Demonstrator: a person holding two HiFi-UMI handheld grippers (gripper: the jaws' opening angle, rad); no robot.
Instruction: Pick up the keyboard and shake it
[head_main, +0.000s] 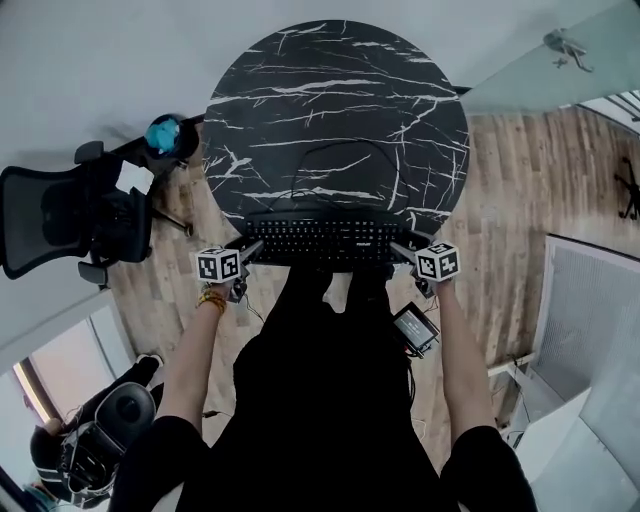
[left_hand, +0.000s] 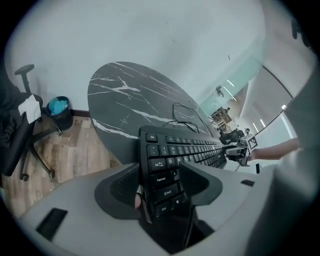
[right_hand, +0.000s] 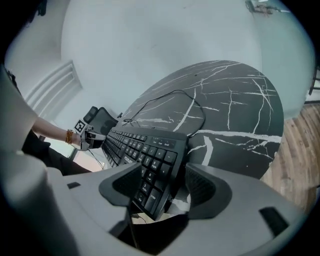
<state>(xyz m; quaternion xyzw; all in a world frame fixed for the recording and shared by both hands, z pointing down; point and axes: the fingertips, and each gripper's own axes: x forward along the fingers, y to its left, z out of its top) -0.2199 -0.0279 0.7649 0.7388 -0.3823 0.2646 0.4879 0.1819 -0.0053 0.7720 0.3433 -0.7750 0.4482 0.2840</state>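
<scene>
A black keyboard (head_main: 325, 240) lies lengthwise along the near edge of the round black marble table (head_main: 330, 110). My left gripper (head_main: 246, 252) is shut on its left end. In the left gripper view the keys (left_hand: 185, 150) run away between the jaws of the left gripper (left_hand: 159, 182). My right gripper (head_main: 405, 250) is shut on the right end. In the right gripper view the keyboard (right_hand: 145, 150) sits tilted between the jaws of that gripper (right_hand: 164, 187), key face against the left jaw. Each gripper view shows the other gripper at the far end (left_hand: 240, 150) (right_hand: 87, 137).
The keyboard's cable (head_main: 340, 160) loops over the tabletop. A black office chair (head_main: 70, 215) and a bin with a blue liner (head_main: 165, 135) stand to the left on the wooden floor. A small black device (head_main: 413, 328) hangs by the person's right hip.
</scene>
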